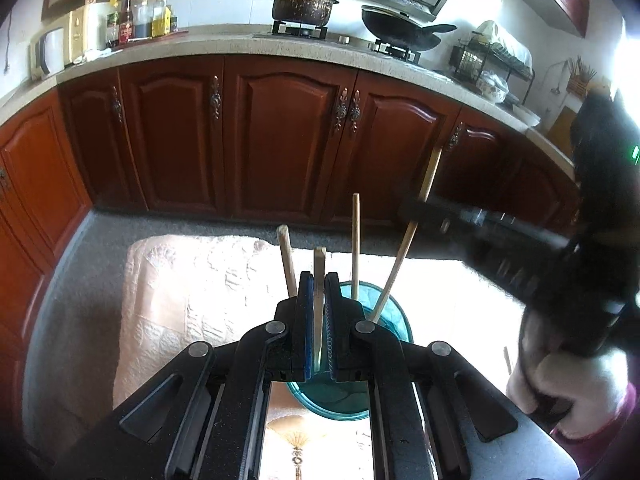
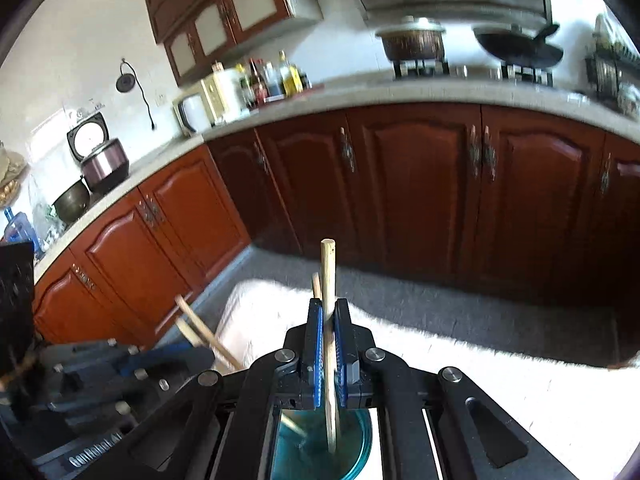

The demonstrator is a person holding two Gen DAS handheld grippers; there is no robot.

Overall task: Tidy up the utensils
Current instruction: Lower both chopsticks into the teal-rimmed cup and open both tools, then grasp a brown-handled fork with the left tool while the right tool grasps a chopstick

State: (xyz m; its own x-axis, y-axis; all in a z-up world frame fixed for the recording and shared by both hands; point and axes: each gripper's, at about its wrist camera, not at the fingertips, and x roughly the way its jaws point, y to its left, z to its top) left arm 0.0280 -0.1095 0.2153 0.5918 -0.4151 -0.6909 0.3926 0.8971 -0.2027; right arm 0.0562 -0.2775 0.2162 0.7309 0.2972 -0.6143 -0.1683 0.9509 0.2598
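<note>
The left gripper [image 1: 319,280] is clamped on a flat wooden stick [image 1: 319,276], which stands upright between the blue pads and reaches down toward a teal cup [image 1: 394,320] directly under the fingers. The right gripper [image 2: 329,308] pinches a round chopstick [image 2: 328,264], also nearly upright, its lower end hanging over the open mouth of the cup [image 2: 360,444]. In the left view, the right gripper [image 1: 416,212] holds that chopstick [image 1: 430,174] slanting into the cup from the right, its body and the person's hand [image 1: 568,384] filling the right edge.

Three more sticks [image 1: 355,240] rise out of the cup, spread apart, so the rim has little free room around the two clamped pieces. In the right view, the left gripper [image 2: 192,354] sits close on the left, with two sticks [image 2: 204,332] leaning beside it.

The cup stands on a pale, brightly lit cloth [image 1: 192,280], whose far edge meets a strip of grey floor [image 1: 160,220]. Beyond lies open floor up to the red-brown cabinets [image 1: 288,136]. Above them the counter [image 1: 224,46] carries bottles [image 1: 140,20], a pot [image 1: 302,4] and a wok [image 1: 400,28].
</note>
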